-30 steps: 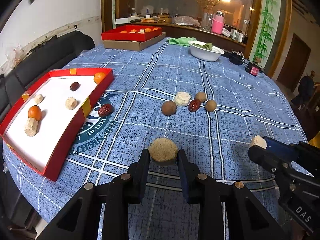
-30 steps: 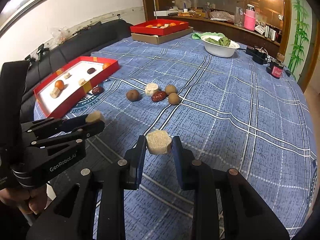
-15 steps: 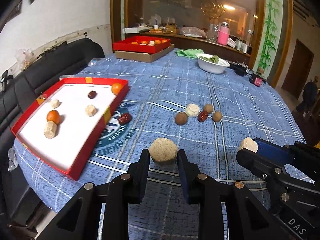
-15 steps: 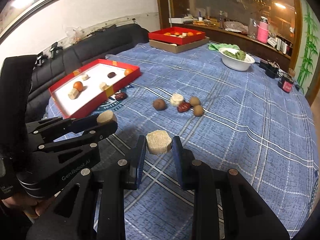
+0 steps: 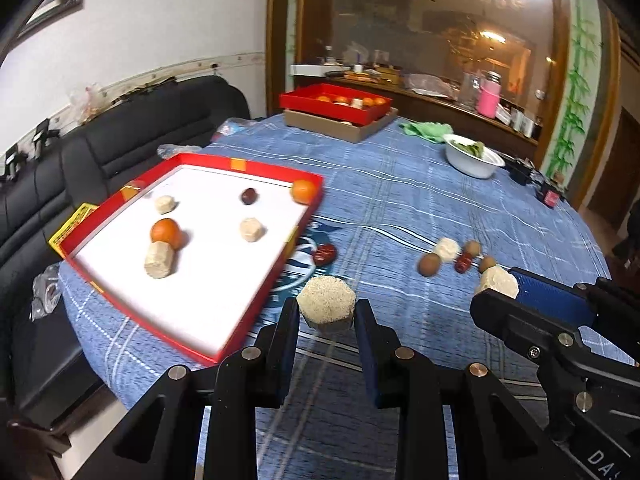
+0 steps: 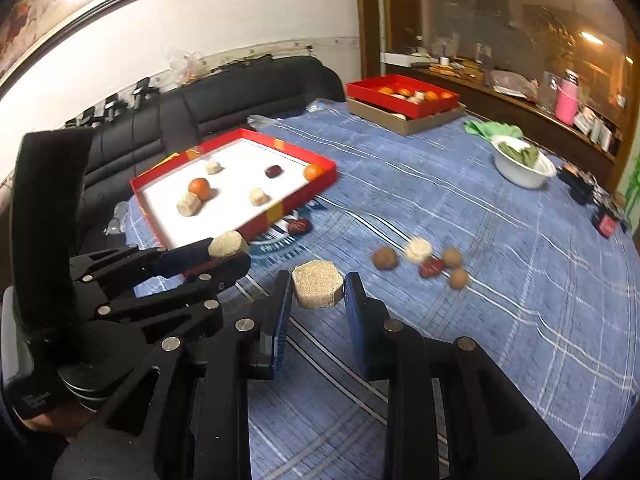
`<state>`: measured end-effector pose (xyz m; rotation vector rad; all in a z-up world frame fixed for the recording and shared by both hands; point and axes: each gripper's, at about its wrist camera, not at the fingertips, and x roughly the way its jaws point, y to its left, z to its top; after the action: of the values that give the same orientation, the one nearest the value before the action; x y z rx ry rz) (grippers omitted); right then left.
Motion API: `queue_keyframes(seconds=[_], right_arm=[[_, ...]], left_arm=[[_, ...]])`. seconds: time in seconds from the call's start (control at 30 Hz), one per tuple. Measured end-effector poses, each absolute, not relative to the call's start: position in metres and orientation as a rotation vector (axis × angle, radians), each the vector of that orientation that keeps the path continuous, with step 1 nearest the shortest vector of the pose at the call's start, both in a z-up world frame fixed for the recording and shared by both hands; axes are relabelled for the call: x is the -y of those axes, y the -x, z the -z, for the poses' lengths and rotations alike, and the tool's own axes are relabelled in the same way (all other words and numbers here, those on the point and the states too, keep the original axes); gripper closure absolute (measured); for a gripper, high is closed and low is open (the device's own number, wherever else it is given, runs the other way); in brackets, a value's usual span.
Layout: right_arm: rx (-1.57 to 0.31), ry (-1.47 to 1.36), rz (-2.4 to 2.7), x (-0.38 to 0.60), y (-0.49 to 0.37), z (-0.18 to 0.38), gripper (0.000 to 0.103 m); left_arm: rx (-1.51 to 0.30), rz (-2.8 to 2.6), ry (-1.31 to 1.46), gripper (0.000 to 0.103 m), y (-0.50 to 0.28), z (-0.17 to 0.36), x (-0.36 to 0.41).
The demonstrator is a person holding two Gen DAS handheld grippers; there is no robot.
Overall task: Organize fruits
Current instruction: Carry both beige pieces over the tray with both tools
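My left gripper (image 5: pixel 327 312) is shut on a beige hexagonal cake (image 5: pixel 327 303), held above the blue cloth near the front right side of the red tray (image 5: pixel 260 304). My right gripper (image 6: pixel 317 292) is shut on another beige hexagonal cake (image 6: pixel 317 290) just right of the left gripper (image 6: pixel 228 250); it also shows in the left wrist view (image 5: pixel 496 284). The tray (image 6: pixel 280 210) holds two oranges (image 5: pixel 166 231), a dark date (image 5: pixel 248 196) and three beige cakes. A red date (image 5: pixel 323 254) lies beside the tray. A cluster of brown fruits, a date and a cake (image 5: pixel 448 249) lies mid-table.
A second red box on a cardboard box (image 5: pixel 340 114) stands at the table's far side. A white bowl of greens (image 5: pixel 472 158) is far right, with small dark items (image 5: pixel 550 196) beyond it. A black sofa (image 5: pixel 120 136) runs along the left of the table.
Both grippers, each still holding its cake, have risen and swung left toward the red tray, which now looks larger and closer.
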<state>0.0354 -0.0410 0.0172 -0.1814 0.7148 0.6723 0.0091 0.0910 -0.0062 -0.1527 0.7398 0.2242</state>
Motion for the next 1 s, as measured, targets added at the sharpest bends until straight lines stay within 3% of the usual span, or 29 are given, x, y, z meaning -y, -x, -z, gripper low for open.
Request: queue_keyframes(seconds=[1.0], right_arm=[[-0.714, 0.246, -0.831, -0.086, -0.087, -0.020, 0.077]], left_arm=[[-0.761, -0.457, 0.236, 0.076, -0.035, 0.021, -0.204]])
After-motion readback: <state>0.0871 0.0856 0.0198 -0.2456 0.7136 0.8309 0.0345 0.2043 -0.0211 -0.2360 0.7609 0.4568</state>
